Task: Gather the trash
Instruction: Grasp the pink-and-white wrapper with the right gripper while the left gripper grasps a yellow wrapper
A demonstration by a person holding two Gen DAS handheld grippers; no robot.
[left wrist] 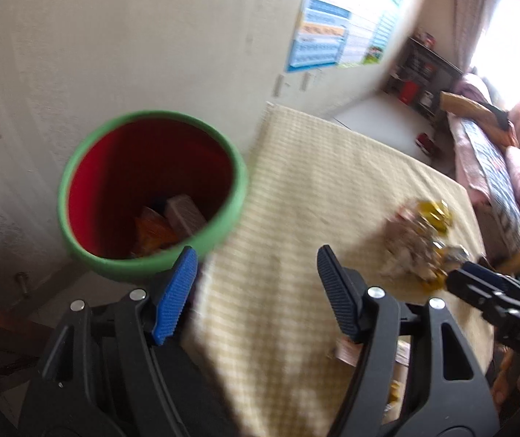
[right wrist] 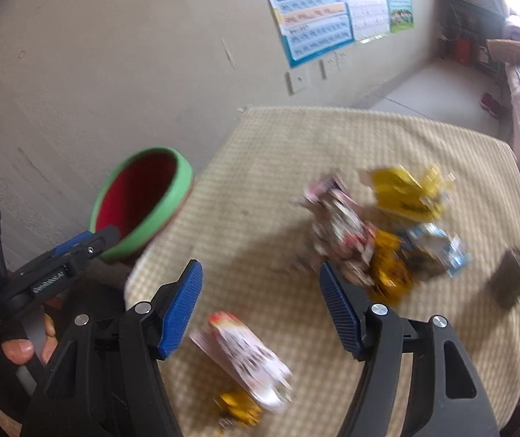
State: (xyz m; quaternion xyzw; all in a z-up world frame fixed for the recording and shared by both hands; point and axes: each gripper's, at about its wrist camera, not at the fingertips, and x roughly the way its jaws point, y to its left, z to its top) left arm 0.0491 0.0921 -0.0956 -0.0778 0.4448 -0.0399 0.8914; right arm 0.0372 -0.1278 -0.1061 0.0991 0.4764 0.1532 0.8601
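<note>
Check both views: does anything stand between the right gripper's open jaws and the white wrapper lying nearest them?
Nothing visible does. The right gripper is open, and the white wrapper lies uncovered on the checked tablecloth just below its jaws.

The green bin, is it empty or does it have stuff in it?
Not empty: the left wrist view shows wrappers and a brownish packet at the bottom of the green bin.

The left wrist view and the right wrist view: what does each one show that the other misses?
Only the left wrist view looks down into the bin, showing wrappers already at its bottom. Only the right wrist view shows the small dark box and the white packet nearest the camera. Both share the checked table, the wrapper pile and the wall posters.
</note>
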